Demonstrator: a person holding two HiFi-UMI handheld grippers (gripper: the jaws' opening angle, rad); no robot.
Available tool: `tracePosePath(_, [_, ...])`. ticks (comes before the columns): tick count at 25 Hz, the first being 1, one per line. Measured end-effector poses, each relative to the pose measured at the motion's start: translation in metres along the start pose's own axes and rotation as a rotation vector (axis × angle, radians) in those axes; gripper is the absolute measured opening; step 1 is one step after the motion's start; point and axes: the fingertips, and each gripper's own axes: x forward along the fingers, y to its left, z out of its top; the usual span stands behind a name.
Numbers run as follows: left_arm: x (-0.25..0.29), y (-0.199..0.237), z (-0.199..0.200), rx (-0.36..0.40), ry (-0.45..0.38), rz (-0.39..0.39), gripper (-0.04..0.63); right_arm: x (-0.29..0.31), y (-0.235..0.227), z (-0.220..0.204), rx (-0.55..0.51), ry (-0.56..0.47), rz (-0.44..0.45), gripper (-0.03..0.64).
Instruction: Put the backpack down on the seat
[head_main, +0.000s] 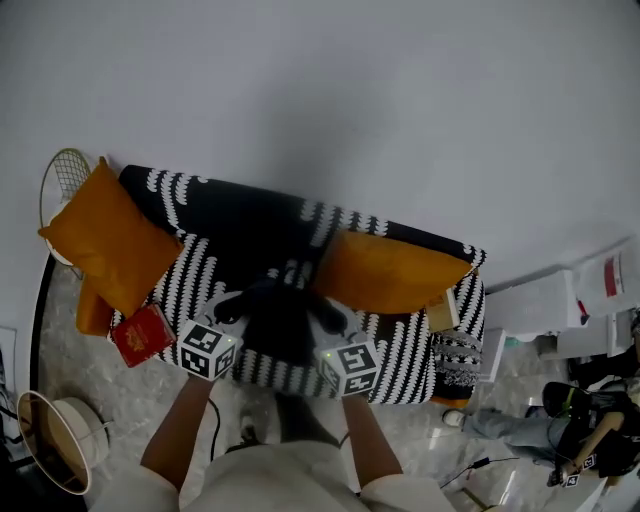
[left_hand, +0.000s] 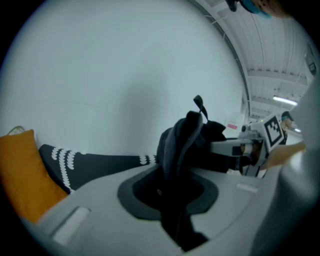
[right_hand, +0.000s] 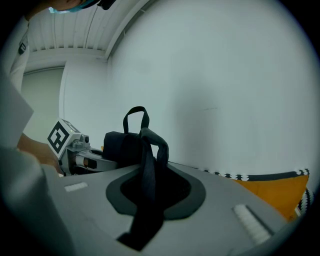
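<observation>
Two tools: left tool (left_hand: 172, 192) and right tool (right_hand: 147, 192) each pinched a strap (left_hand: 176, 150) of the backpack (head_main: 280, 322).
Backpack: at the sofa's (head_main: 235, 215) front edge, between two orange cushions (head_main: 105, 240).

Dim, bluish, even light, with a soft shadow on the wall (head_main: 290, 130). Both gripper views bend toward black corners, their near foreground blurred.

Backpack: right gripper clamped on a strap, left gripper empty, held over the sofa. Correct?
No. The left gripper is not empty: the left gripper view shows its jaws shut on a backpack strap too. Otherwise right: the right gripper clamps a strap and the backpack is over the sofa.
</observation>
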Motion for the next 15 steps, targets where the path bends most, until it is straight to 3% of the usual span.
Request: tracePosePath(15, [0.153,0.104,-0.025,-0.034,0.146,0.013,0.063,0.144,-0.113,-0.055,0.043,0.129,-0.010,0.063])
